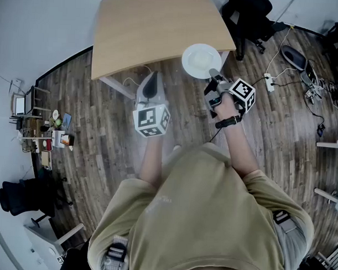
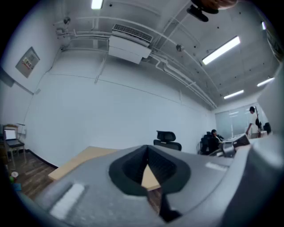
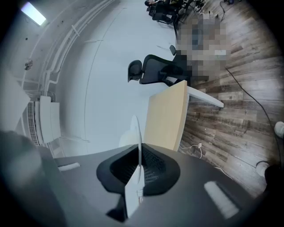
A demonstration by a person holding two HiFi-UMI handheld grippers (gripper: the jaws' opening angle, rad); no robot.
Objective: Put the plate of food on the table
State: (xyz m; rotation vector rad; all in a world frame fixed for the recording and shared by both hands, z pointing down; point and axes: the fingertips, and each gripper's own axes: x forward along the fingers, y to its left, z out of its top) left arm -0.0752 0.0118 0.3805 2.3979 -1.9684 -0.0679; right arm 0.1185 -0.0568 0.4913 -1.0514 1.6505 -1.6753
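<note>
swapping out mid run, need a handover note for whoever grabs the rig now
Grippers: left hand-held gripper shut, nothing in it, pointing toward the table. The right hand-held gripper is shut on the rim of the plate.
Things: plate held at the table's near corner; no food visible on it.
Done: plate gripped and at the table.
Left: set it flat on the tabletop, open the jaws, pull away.

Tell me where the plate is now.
Head view, right of centre: the plate overlaps the table at its near right corner, its rim pinched by the right gripper.
</note>
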